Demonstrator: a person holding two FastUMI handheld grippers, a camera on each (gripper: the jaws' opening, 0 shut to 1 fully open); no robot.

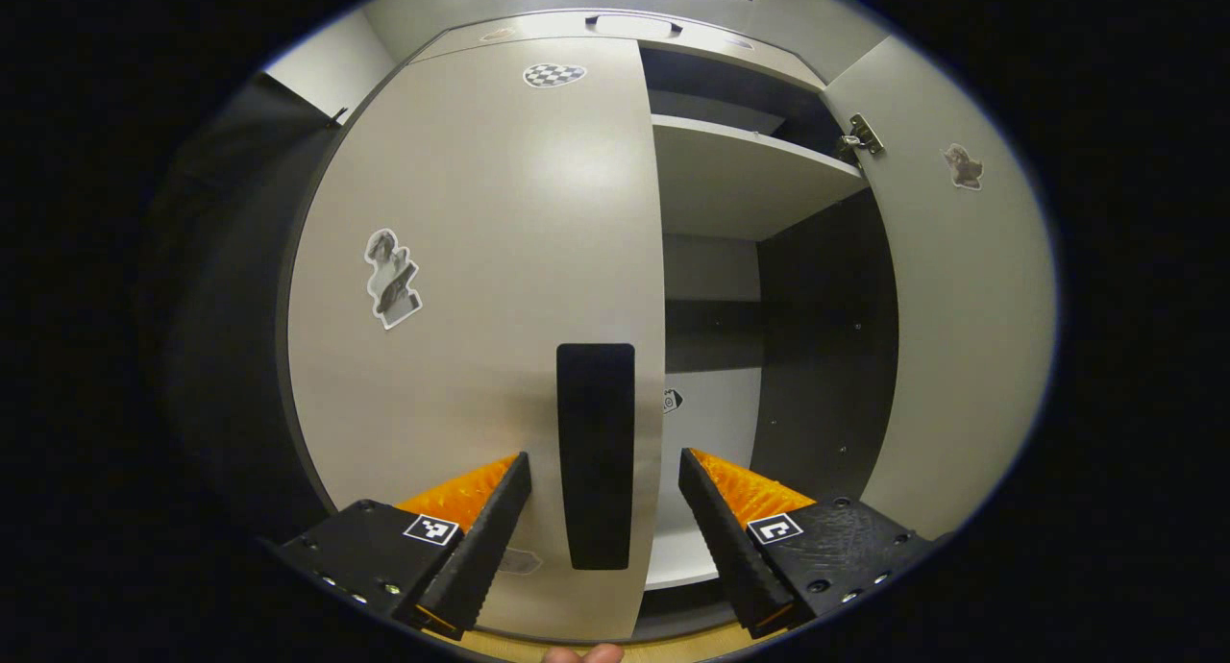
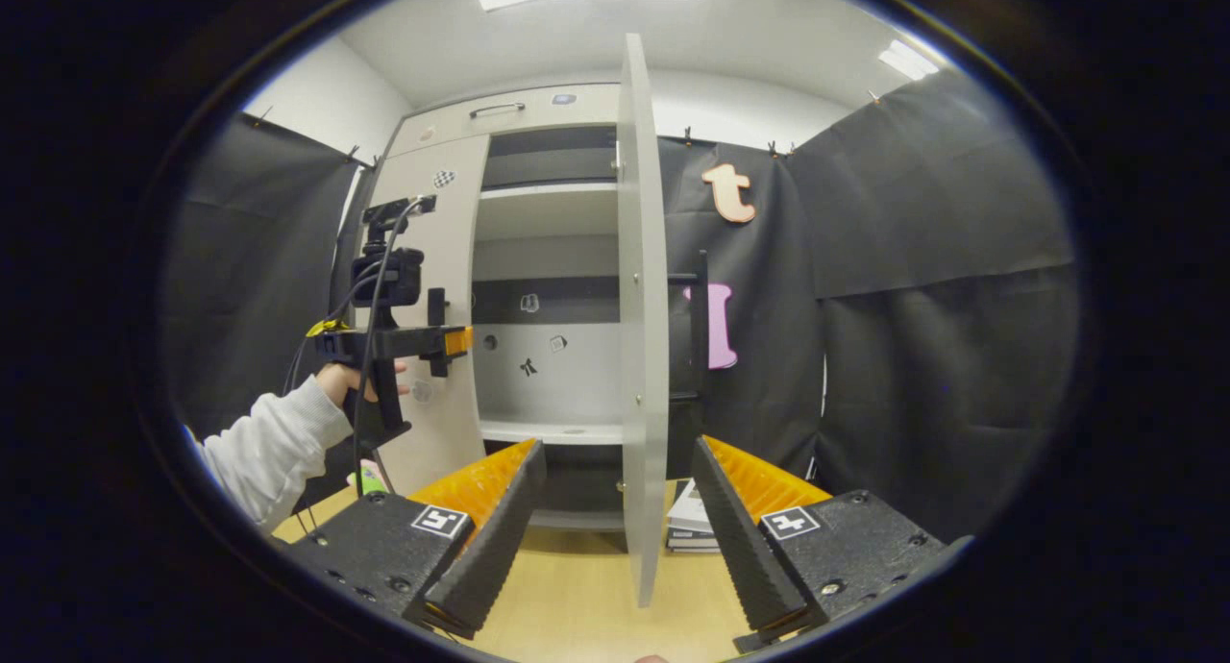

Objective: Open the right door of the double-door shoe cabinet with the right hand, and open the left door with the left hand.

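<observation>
Left gripper point(image 1: 603, 490) spread wide, fingers straddling the dark flat vertical handle point(image 1: 596, 456) on the left door point(image 1: 480, 288) without touching it. Left door closed, pale grey matte panel, flat, with a figure sticker point(image 1: 392, 279) mid-left and a checkered sticker point(image 1: 553, 74) near the top. Right door point(image 1: 961, 327) swung open, metal hinge point(image 1: 862, 136) at its upper inner edge.

Cabinet interior open on the right half: pale shelf point(image 1: 740, 168) up high, dark side wall, pale back panel and a lower shelf below; small stickers on the back panel, too small to tell what. No shoes visible on the shelves seen.

Right gripper point(image 2: 618, 509) also spread wide, fingers either side of the right door's point(image 2: 639, 336) thin free edge, which stands edge-on between them; contact cannot be told. Its dark handle point(image 2: 701, 327) sticks out on the far face.

In the right gripper view the left gripper point(image 2: 452, 341) is held level at the left door's handle point(image 2: 437, 307) by a hand point(image 2: 356, 380) in a light sleeve point(image 2: 264, 447), forearm angled upward. Cabinet stands on a light wooden desk point(image 2: 577, 586); stacked books point(image 2: 694, 527) lie beside the cabinet base.
</observation>
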